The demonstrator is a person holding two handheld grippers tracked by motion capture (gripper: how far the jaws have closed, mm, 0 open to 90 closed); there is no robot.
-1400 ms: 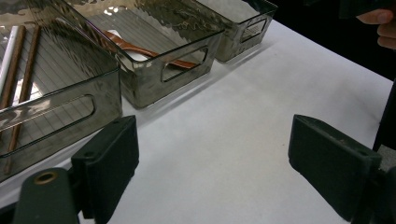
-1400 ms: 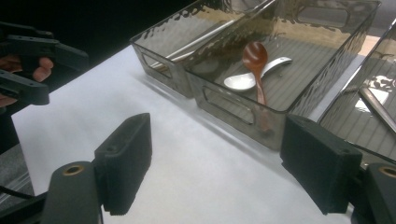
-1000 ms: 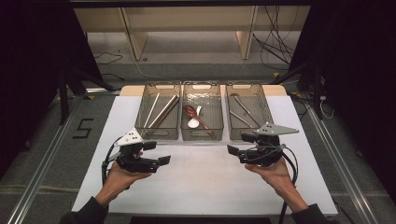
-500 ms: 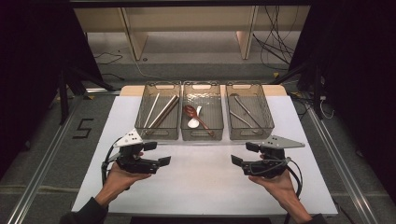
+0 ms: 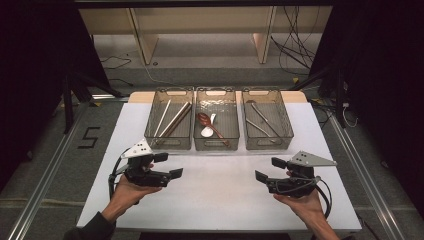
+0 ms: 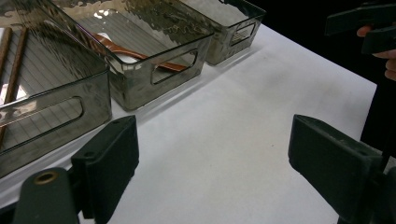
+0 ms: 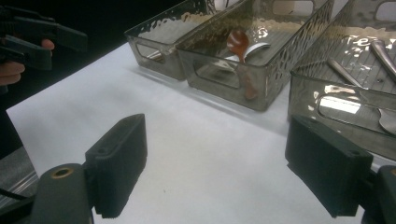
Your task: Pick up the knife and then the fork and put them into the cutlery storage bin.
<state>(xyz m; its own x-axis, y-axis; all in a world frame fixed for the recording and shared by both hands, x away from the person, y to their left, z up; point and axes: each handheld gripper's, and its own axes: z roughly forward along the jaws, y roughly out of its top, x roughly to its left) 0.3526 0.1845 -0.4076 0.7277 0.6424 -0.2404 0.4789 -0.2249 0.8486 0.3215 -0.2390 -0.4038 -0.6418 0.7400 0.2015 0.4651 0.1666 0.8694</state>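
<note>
Both grippers over bare white table [image 5: 220, 200], near side, well short of the bins.

Left gripper [image 5: 171, 166]: held in left hand [image 5: 127, 192], jaws wide apart, nothing between them. In the left gripper view its jaws frame bare table; left bin [image 6: 42, 107] and middle bin [image 6: 154, 70] sit just past them, not touching.

Right gripper [image 5: 270, 170]: held in right hand [image 5: 302, 202], jaws wide apart, nothing held. In the right gripper view the jaws frame bare table, with the right bin [image 7: 345, 93] close behind the right-hand jaw; cannot tell if they touch.

The grippers point inward at each other, well apart.

Three clear bins in a row at the far side of the table, side by side:
- left bin [image 5: 169, 120]: chopsticks [image 5: 172, 120], lying lengthwise
- middle bin [image 5: 216, 120]: brown spoon [image 5: 212, 127] lying across a white spoon [image 5: 207, 131]
- right bin [image 5: 266, 120]: metal cutlery [image 5: 262, 117], exact type too small to tell

All utensils inside bins. Nearest items to the grippers are the bins' front walls.
</note>
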